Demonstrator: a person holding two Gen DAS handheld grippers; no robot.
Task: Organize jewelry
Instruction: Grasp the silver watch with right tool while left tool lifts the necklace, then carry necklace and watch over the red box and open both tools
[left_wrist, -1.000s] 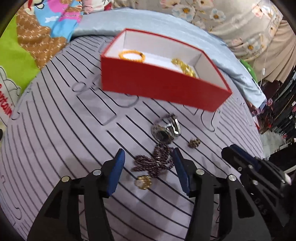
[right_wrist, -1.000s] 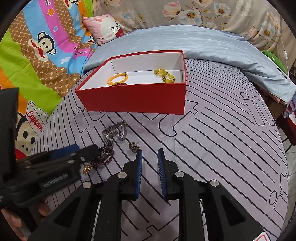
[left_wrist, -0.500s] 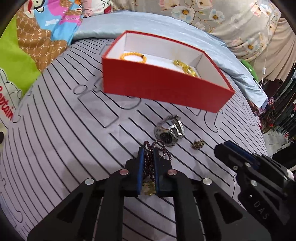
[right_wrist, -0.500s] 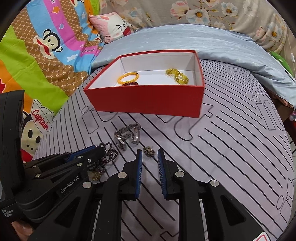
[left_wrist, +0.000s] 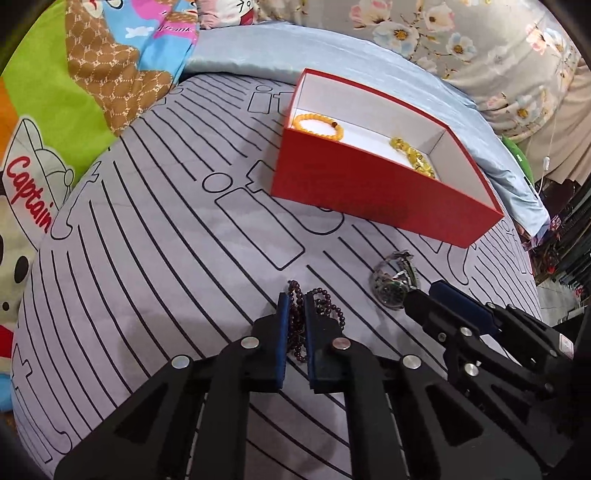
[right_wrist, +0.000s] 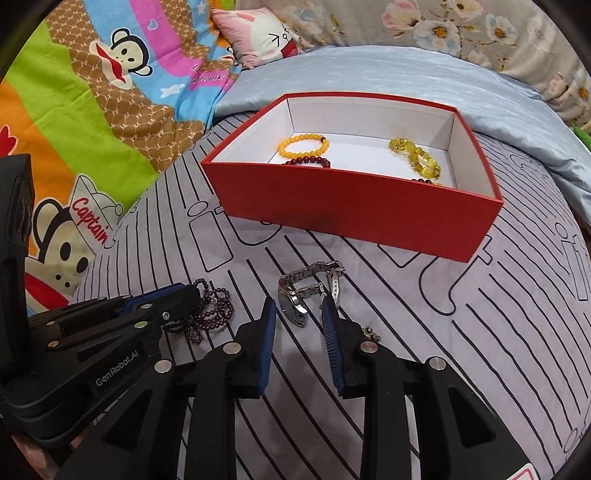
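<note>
Dark purple-brown beads make up the necklace (left_wrist: 320, 300), a thin strand of small round beads bunched in loops on the grey, black-lined bedspread (left_wrist: 147, 258). The left gripper (left_wrist: 295, 301) has its blue-padded jaws pinched together on part of that strand, with loose loops spilling out past the fingertips onto the cloth.

Just to its right lies a silver wristwatch (right_wrist: 301, 295) with a dark dial and a metal link band, resting on its side with the clasp folded up. The right gripper (right_wrist: 299, 314) has just been opening; its jaws stand moderately apart, one on each side of the watch case, and its pads do not press on the watch. A small gold-toned trinket (right_wrist: 371, 333) peeks out beside its right finger.

Farther back sits a red cardboard box (right_wrist: 351, 206) with a white interior. Inside lie an orange-yellow bead bracelet (right_wrist: 303, 146), a dark red bead bracelet (right_wrist: 306, 161) just in front of it, and a translucent yellow bead bracelet (right_wrist: 415, 157) toward the right wall.
</note>
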